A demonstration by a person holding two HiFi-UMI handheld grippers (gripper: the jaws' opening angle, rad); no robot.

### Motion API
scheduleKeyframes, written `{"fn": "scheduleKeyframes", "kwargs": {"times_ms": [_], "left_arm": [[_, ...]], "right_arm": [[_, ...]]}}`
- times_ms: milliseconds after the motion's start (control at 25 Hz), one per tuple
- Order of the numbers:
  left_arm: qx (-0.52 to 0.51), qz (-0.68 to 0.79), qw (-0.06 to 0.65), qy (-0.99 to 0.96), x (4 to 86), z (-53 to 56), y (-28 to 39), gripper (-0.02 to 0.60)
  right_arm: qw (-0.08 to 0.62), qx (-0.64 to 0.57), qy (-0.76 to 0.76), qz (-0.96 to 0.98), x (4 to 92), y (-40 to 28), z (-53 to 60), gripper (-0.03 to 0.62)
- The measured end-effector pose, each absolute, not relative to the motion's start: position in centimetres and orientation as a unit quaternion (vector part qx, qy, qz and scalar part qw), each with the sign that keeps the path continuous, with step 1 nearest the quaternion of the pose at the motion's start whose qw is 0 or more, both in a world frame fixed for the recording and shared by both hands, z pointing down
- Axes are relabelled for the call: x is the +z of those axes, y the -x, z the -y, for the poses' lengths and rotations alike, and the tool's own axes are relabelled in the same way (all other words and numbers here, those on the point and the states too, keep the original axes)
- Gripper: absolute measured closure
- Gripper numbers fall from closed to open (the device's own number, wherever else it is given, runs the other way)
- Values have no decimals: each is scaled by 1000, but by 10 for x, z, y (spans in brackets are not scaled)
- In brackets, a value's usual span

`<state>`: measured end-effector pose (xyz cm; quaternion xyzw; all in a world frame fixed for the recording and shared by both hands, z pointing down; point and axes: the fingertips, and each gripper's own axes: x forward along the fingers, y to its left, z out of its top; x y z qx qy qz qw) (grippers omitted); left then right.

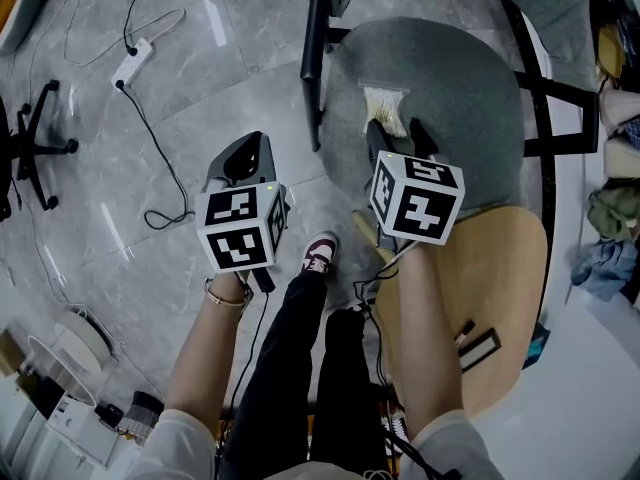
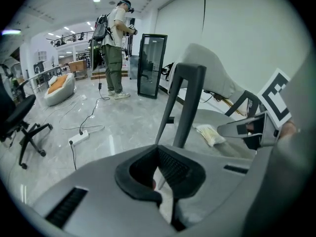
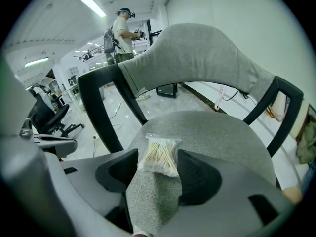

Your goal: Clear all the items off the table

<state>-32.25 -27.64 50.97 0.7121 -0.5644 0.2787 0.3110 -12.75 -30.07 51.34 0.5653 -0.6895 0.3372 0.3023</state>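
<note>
Right gripper [image 3: 156, 163] over a bag of cotton swabs [image 3: 160, 151] on a grey chair seat [image 3: 222, 132]; left gripper [image 2: 158, 153] above the floor [image 1: 130, 198].
Both forearms reach forward, with the grippers tilted steeply down. The right fingers stand open on either side of the bag, which lies flat on the seat; whether they touch it is unclear. The left fingers are closed on nothing. In the head view the marker cubes hide both hands.
</note>
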Motion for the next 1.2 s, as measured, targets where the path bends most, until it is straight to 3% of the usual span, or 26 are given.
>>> {"fn": "scheduleKeyframes", "kwargs": {"times_ms": [200,640,1200], "left_arm": [[270,569,318,-709,502,266,320,578],[264,544,307,-735,455,211,261,578],[280,450,302,-793,433,95,144,578]], "right_arm": [[298,328,-569,693,500,121,284,361],[293,305,-617,663,447,69,205,556],[236,364,-660,613,422,2,59,568]]}}
